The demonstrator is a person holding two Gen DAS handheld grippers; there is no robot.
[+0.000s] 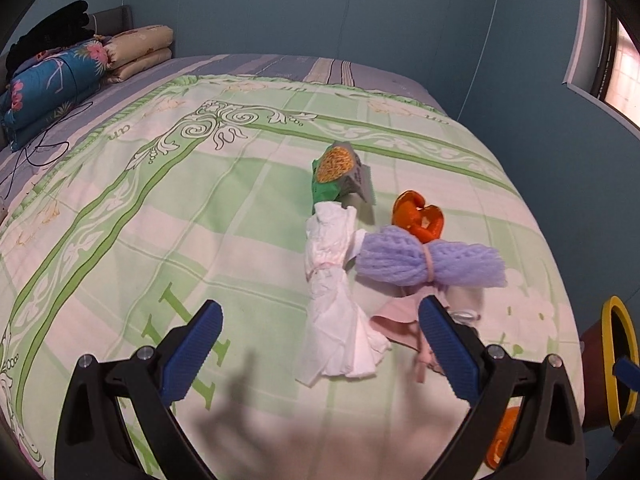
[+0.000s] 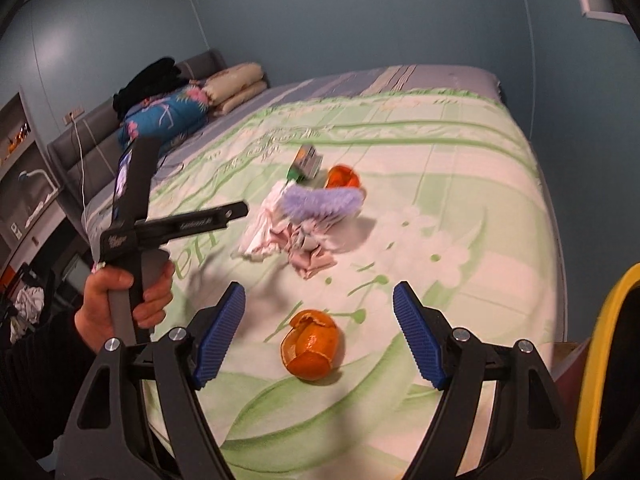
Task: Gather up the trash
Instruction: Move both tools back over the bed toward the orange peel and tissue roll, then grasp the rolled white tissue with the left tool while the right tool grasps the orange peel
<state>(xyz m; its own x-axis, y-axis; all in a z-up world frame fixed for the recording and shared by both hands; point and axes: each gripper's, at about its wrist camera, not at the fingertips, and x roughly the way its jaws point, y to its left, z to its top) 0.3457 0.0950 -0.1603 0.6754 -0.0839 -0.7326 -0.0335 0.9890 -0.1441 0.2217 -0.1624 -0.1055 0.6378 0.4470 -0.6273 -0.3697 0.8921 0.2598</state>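
Trash lies in a pile on the green-and-white bedspread [image 1: 160, 208]: a crumpled white tissue [image 1: 336, 288], a purple foam net [image 1: 420, 260], an orange peel [image 1: 420, 216], a green snack wrapper [image 1: 340, 172] and pink paper [image 1: 400, 320]. My left gripper [image 1: 320, 312] is open just above the near end of the tissue, gripping nothing. A second orange peel [image 2: 312, 344] lies alone nearer the bed's edge. My right gripper [image 2: 320, 292] is open above this peel, its blue pads on either side and apart from it. The same pile [image 2: 304, 216] shows farther back.
A yellow-rimmed bin [image 1: 620, 360] stands off the bed's right side, also as the bin [image 2: 600, 360]. Folded quilts [image 1: 52, 84] and black clothing [image 1: 52, 36] sit at the headboard, with a thin cable [image 1: 44, 140] nearby. A hand [image 2: 120, 304] holds the other gripper's handle at left.
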